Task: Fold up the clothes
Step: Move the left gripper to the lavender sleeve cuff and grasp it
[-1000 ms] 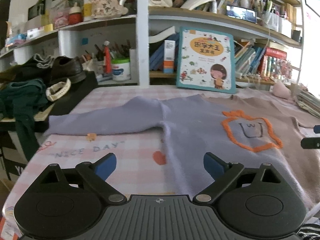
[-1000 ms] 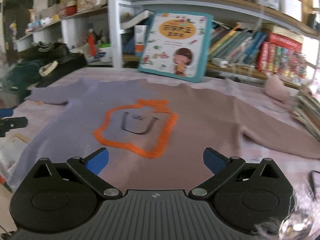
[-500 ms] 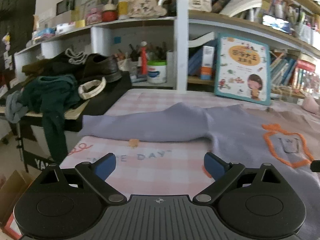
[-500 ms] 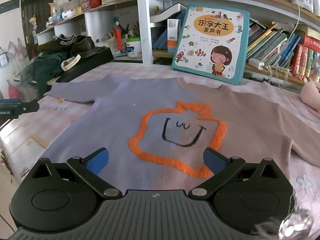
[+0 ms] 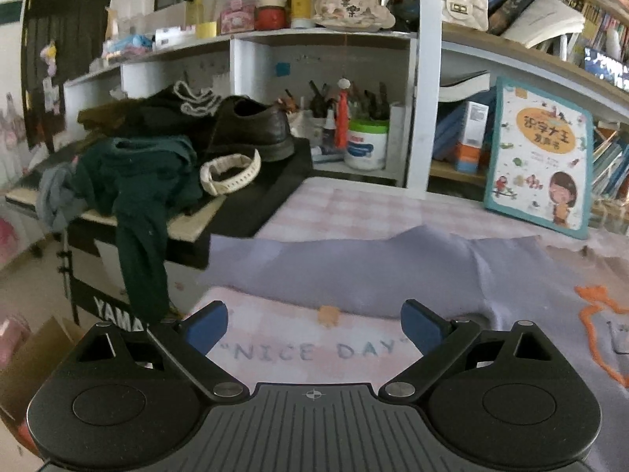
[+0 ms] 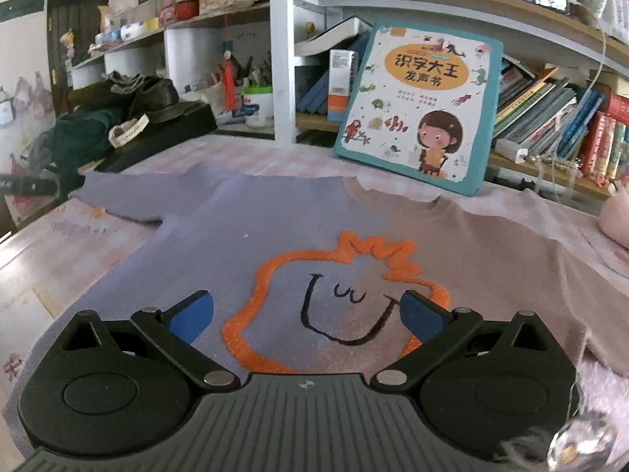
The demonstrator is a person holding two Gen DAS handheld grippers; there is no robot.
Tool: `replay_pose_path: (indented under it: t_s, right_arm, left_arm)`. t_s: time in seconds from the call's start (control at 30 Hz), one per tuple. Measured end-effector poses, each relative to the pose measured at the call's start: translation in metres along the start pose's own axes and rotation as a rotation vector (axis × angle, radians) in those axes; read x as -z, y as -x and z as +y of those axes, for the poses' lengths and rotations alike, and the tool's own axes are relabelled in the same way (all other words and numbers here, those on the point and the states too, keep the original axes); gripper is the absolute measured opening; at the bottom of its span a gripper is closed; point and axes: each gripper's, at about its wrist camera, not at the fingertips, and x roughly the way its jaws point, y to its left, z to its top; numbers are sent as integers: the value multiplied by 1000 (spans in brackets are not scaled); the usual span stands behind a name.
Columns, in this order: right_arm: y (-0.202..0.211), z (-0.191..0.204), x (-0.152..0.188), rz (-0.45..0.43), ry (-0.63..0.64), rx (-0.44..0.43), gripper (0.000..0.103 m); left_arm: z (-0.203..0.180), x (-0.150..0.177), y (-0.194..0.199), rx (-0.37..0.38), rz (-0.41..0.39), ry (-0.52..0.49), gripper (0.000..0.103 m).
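Swinging leftward since a second ago, the left gripper [image 5: 313, 324] now faces the sweater's [image 6: 275, 244] lilac sleeve [image 5: 334, 271] and the "NICE DAY" tablecloth [image 5: 275, 354], jaws spread wide and holding nothing. Likewise the right gripper [image 6: 306, 316] has drawn back over the sweater's orange-outlined smiley [image 6: 342, 306], jaws wide and empty, not touching the fabric. Spread flat on the table, the sweater lies with its collar near a propped picture book [image 6: 424, 106]. On the shelf, a white tub [image 5: 367, 143] holds pens and brushes.
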Motion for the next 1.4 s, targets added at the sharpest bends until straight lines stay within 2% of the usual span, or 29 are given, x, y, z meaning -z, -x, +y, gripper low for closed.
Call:
replay_pose_path:
  t_s: [0.43,0.6,0.77,0.93,1.07,1.23,1.4]
  right_arm:
    - [-22,9,17,17,67,8,102]
    - [-18,10,19,4,79,10,103]
    - [-19,14,23,34,84,3,103]
    - [-19,24,25,29,142,-19,102]
    - [-20,26,25,36,154,-40,102]
    - [-23,16,23,56,88,-53,102]
    - [-24,8,23,62,35,-51,102]
  left_arm:
    - [13,-18,-34,-51,48,39,97]
    - [10,-24,-43,-38,59,12,97]
    - [13,-29,-53,-61,62,26,97]
    - [22,-31,-62,-69,58,56,96]
    - [31,-33,-81,-117,96,71,95]
    - [48,-34,-107,-170,167,116,95]
    - [70,-32,-133,-178,254,197,95]
